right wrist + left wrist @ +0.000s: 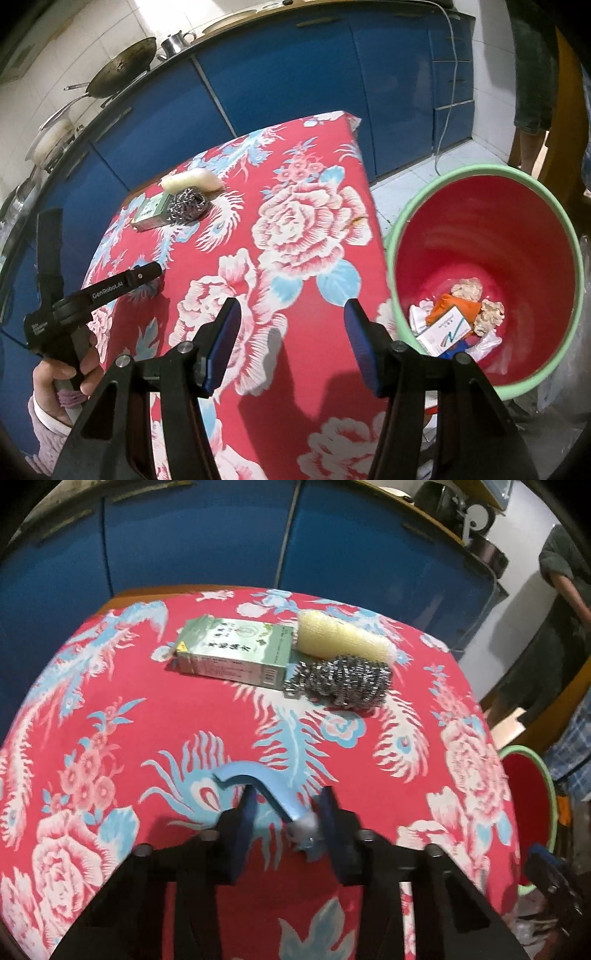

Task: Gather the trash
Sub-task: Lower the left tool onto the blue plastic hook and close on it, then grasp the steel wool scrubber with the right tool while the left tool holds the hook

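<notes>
My left gripper (286, 816) has its fingers around a curved light-blue plastic piece (258, 786) with a white end, low over the red floral tablecloth (147, 709); the jaws look partly closed but whether they grip it is unclear. A green box (232, 648), a yellow sponge (340, 635) and a steel-wool scourer (343, 681) lie at the table's far side, also seen in the right wrist view: box (149, 212), sponge (192, 181), scourer (186, 205). My right gripper (291, 339) is open and empty above the table's right edge, beside the red bin (517, 221).
The green-rimmed bin holds several pieces of trash (454, 321) and stands on the floor right of the table; it also shows in the left wrist view (528, 794). Blue cabinets (277, 81) run behind the table. A person (561, 602) stands at the far right.
</notes>
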`<state>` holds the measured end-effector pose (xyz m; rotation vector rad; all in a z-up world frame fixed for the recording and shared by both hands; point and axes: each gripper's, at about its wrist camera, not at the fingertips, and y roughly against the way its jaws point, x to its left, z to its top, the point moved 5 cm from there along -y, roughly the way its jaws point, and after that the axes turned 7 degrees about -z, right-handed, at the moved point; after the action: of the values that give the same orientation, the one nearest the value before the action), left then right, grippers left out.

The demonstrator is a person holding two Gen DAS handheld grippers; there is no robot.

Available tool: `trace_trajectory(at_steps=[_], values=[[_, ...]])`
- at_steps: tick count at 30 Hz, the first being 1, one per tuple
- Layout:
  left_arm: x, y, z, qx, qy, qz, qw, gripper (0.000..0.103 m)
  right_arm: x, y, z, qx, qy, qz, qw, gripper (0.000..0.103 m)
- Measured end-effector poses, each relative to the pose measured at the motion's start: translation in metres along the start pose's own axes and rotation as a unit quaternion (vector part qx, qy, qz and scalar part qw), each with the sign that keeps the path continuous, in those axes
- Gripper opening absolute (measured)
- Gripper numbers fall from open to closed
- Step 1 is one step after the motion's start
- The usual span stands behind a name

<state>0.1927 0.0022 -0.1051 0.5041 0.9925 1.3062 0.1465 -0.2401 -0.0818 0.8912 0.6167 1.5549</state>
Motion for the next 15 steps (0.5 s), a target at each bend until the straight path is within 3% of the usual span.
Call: trace_trajectory(at_steps=[3,15], values=[[0.001,0.001,0.0,0.005,0.002,-0.019,0.9998,0.015,0.01,-0.005,0.004,0.002,0.007,0.005,1.0,0.06],[0.025,0.031,0.009,-0.029,0.014,-0.018,0.9993,0.015,0.056,-0.025,0.02,0.006,0.029,0.03,0.999,0.06]])
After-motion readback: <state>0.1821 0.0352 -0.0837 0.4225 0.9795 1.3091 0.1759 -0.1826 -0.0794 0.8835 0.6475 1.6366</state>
